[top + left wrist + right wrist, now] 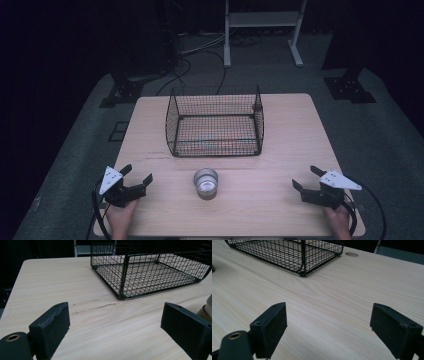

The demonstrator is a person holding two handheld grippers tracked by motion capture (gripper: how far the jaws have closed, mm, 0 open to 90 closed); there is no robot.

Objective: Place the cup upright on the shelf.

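**Small metal cup, waiting between two open grippers**

Standing upright on the desk, near the front edge and midway between the hands: a small metal cup, open at the top, shiny inside. Just behind it, apart from it, a black wire basket with nothing visible inside. In the left gripper view, only a sliver of the cup at the right edge, beyond the right-hand jaw.

Left gripper resting low at the front left corner, jaws spread wide with bare wood between them, nothing held. Right gripper the same at the front right: jaws wide apart, nothing between them but desk. Both well apart from the cup, both angled inward toward it.

Probably light, being thin-walled and small. Stiff enough not to crush under a moderate squeeze, though hard clamping could dent a thin wall. Smooth metal, so likely slippery against the pads; a firm, square hold advisable. Not fragile, but easy to tip or slide if nudged from one side first.

Best hold, by the look of it: across the outside of the wall, jaws on opposite sides, around mid-height, approached level. Alternatively, one jaw inside the rim and one outside, pinching the wall.
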